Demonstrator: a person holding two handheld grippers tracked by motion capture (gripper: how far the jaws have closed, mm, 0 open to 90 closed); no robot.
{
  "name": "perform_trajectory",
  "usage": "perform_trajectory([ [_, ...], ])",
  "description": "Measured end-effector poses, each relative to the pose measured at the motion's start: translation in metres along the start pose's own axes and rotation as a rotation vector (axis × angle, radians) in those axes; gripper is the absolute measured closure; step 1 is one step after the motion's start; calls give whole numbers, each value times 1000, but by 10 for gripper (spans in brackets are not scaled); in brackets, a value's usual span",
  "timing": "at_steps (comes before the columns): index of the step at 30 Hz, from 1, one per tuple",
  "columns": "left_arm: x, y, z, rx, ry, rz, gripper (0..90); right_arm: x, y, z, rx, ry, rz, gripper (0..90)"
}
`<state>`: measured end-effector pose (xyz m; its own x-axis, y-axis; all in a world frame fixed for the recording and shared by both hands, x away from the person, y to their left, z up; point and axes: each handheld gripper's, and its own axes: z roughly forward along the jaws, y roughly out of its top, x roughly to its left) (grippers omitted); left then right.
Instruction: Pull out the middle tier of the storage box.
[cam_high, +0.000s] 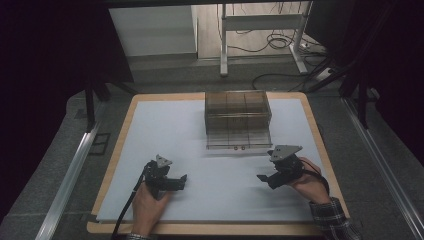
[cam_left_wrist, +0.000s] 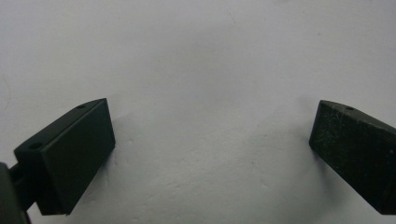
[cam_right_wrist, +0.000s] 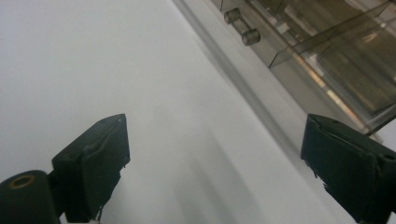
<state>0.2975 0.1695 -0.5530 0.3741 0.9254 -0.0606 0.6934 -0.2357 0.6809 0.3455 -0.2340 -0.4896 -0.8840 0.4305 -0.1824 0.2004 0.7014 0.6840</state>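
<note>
Table (cam_high: 165, 125) under a white sheet spreads across my high view. Toward twelve o'clock on it stands a smoky clear box (cam_high: 238, 111) with its drawer (cam_high: 239, 139) pulled out toward me; I think the compartments are bare, though glare blurs them. At four o'clock, my right gripper (cam_high: 263, 178) is spread wide, pinching nothing, near the drawer's knobs (cam_right_wrist: 242, 27). At eight o'clock my left gripper (cam_high: 183, 180) gapes over bare sheet.

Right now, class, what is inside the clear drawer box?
The drawer box shows only thin dividers through its tinted walls, no contents visible. Glare hides the back compartments.
</note>
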Motion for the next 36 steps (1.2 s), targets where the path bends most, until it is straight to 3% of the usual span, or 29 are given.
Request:
perform_trajectory([
  [11,0,0,0,0,0,0,0,8,-23,2,-15,-8,68,29],
  [26,0,0,0,-2,0,-1,0,11,-49,10,18,19,166,2],
  [36,0,0,0,-1,1,0,0,11,-50,11,24,23,180,0],
])
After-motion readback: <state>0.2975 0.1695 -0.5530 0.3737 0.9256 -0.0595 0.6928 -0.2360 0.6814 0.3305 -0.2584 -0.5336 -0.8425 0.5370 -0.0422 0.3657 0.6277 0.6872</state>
